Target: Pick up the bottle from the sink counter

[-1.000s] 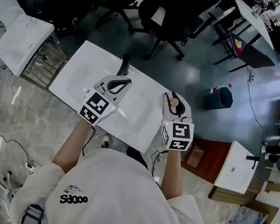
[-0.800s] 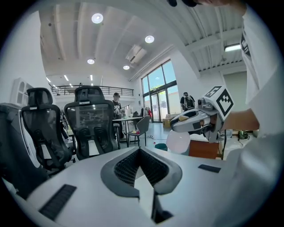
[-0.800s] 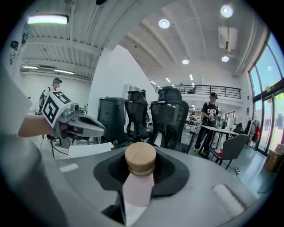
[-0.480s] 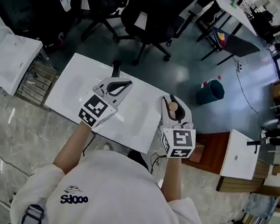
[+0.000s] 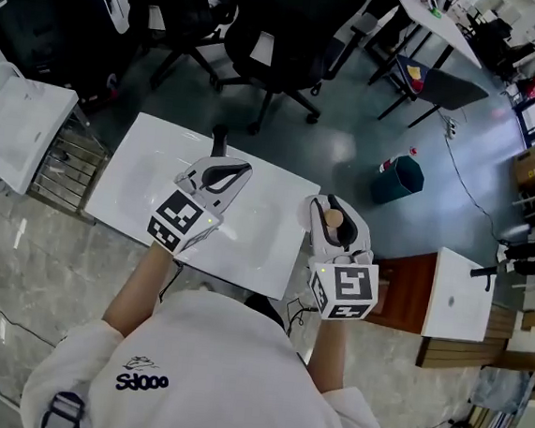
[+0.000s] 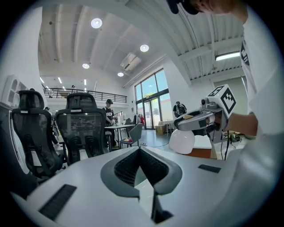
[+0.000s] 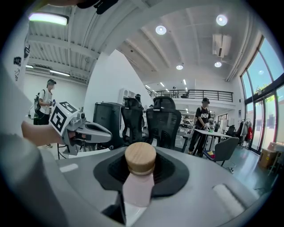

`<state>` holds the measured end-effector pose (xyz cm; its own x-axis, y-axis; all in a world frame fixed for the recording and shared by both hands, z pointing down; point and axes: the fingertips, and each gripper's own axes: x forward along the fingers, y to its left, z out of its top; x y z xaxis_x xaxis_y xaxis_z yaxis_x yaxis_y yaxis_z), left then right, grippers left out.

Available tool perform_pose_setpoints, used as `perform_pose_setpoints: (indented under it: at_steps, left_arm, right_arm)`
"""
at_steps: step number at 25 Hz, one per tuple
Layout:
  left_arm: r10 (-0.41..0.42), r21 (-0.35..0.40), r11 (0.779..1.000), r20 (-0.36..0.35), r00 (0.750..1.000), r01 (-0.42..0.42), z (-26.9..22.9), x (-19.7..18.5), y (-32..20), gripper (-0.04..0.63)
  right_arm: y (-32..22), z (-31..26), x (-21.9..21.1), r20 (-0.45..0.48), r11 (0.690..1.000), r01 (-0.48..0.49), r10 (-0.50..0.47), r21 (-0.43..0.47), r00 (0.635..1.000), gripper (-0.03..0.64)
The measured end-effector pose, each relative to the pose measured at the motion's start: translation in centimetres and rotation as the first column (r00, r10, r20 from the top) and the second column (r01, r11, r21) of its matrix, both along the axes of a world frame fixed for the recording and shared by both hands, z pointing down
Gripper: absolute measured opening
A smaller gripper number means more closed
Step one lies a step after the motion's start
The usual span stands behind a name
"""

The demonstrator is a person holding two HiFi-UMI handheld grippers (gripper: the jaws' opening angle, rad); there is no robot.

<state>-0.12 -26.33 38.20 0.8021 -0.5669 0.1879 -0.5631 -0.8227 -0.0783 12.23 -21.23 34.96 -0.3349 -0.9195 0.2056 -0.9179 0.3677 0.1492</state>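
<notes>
My right gripper (image 5: 333,217) is shut on the bottle (image 5: 334,219), held up at the right end of the white sink counter (image 5: 148,187). The bottle (image 7: 138,188) has a pale pink-white body and a round wooden cap (image 7: 140,158), and it stands between the dark pads of that gripper (image 7: 141,165). My left gripper (image 5: 222,173) hovers over the middle of the counter, near the black faucet (image 5: 220,141). Its jaws (image 6: 140,150) meet at the tips with nothing between them. From the left gripper view the bottle (image 6: 182,141) shows below the right gripper (image 6: 202,122).
Black office chairs (image 5: 275,40) stand beyond the counter. A teal bin (image 5: 398,179) sits on the floor at the far right. A wire rack (image 5: 65,163) and a white unit (image 5: 17,123) are to the left; a wooden cabinet (image 5: 399,296) with a white top (image 5: 462,298) is to the right.
The head view has shifted. The right gripper has drawn back a little toward the person with the bottle still in it. The left gripper has barely moved.
</notes>
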Motion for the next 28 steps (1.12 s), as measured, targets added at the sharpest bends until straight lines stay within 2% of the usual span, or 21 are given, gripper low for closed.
perform_pose_setpoints:
  at_steps: [7,28]
  left_arm:
    - [-0.004,0.011,1.0,-0.013,1.0,0.004,-0.9,0.0,0.2,0.002]
    - [0.007,0.016,1.0,0.019,1.0,-0.007,-1.2,0.8,1.1,0.002]
  right_arm:
    - [0.2,-0.6,0.0,0.012,1.0,0.013,-0.013,0.002,1.0,0.114]
    - [0.1,-1.1,0.4,0.028,1.0,0.021,-0.021,-0.002,0.999,0.112]
